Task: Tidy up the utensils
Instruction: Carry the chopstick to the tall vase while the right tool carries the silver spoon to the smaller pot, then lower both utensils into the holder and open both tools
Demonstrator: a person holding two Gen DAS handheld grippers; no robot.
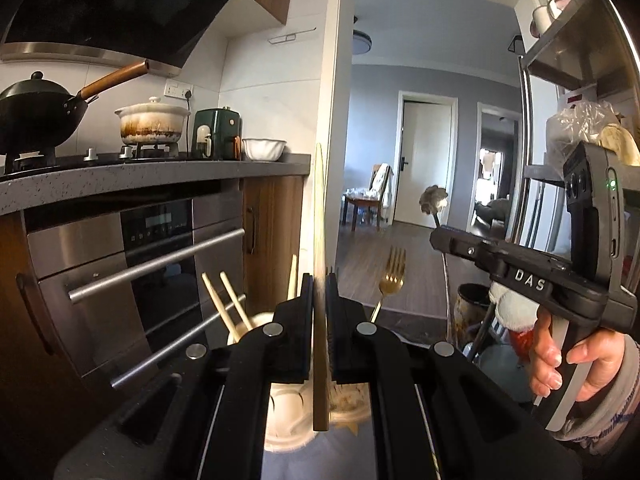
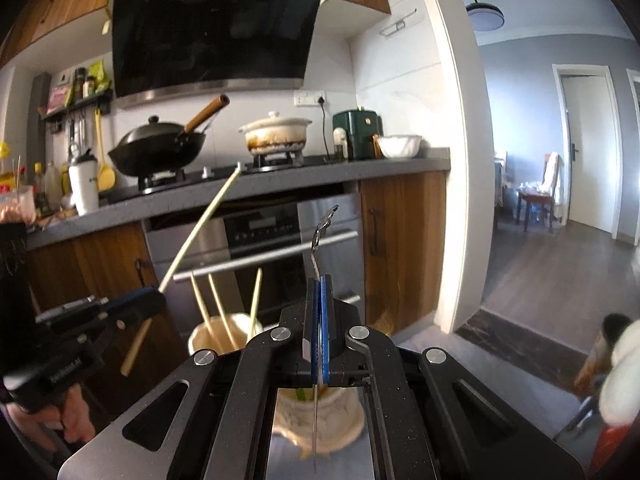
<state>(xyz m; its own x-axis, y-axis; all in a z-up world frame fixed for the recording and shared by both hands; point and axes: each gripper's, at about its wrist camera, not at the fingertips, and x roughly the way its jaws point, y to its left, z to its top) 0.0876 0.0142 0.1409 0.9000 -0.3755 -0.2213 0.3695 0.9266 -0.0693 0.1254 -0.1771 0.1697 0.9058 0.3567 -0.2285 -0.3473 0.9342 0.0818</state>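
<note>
- Left wrist view: a chopstick point(image 1: 320, 264) is pinched upright at frame centre by the left gripper point(image 1: 319, 292), above a white holder point(image 1: 288, 408); a gold fork point(image 1: 390, 280) stands right of it.
- Right wrist view: a silver utensil point(image 2: 318, 248) is clamped at centre by the right gripper point(image 2: 319, 300), over a cream holder point(image 2: 336, 412).

left gripper point(image 1: 319, 292): jaws pinched tight, aimed forward | right gripper point(image 2: 319, 312): same, clamped | right hand point(image 1: 568, 364) wrapped round its handle
</note>
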